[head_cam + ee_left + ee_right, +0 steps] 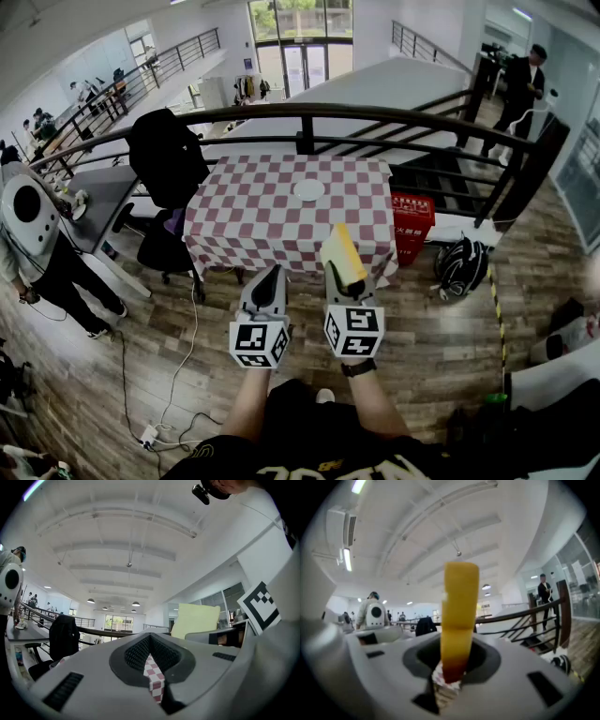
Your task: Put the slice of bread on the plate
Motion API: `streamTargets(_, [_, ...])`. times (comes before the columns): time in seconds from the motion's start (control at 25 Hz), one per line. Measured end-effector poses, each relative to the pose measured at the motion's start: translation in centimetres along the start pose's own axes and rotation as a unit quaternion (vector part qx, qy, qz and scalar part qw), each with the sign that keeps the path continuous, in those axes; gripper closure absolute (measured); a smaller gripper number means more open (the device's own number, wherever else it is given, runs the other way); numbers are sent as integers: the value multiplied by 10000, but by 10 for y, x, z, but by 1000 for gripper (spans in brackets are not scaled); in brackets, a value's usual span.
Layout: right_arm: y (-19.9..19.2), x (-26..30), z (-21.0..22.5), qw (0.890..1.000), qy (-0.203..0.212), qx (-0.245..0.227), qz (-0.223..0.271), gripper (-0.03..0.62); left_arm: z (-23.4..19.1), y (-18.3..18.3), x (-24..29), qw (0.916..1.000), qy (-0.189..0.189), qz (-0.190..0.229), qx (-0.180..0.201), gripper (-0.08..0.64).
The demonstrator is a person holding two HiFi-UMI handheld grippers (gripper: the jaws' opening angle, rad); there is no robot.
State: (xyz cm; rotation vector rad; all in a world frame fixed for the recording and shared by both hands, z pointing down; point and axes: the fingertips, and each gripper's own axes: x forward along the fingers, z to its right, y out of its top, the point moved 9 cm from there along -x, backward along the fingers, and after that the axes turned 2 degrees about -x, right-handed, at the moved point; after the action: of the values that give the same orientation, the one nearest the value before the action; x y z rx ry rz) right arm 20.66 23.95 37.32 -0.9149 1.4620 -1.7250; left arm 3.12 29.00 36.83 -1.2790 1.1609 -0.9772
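Observation:
My right gripper is shut on the slice of bread, which stands on edge between its jaws, pale face and yellow-brown crust showing. In the right gripper view the bread rises straight up from the jaws, edge-on. The same bread shows as a pale yellow square in the left gripper view. My left gripper is shut with nothing in it, level beside the right one. Both hover short of the near edge of the red-and-white checked table. The white plate lies at the table's far middle.
A black railing runs behind the table. A black chair with a jacket stands at the table's left, a red box and a dark bag at its right. A person in a white backpack stands far left.

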Motion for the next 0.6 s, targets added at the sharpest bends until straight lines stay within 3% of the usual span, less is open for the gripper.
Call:
streamTargets(0.4, [-18, 24, 2, 9997, 156, 5, -162, 485, -21, -20, 12, 9993, 344, -98, -95, 543])
streamTargets(0.6, [-30, 56, 14, 9994, -71, 35, -331, 485, -39, -45, 53, 9988, 251, -288, -292, 543])
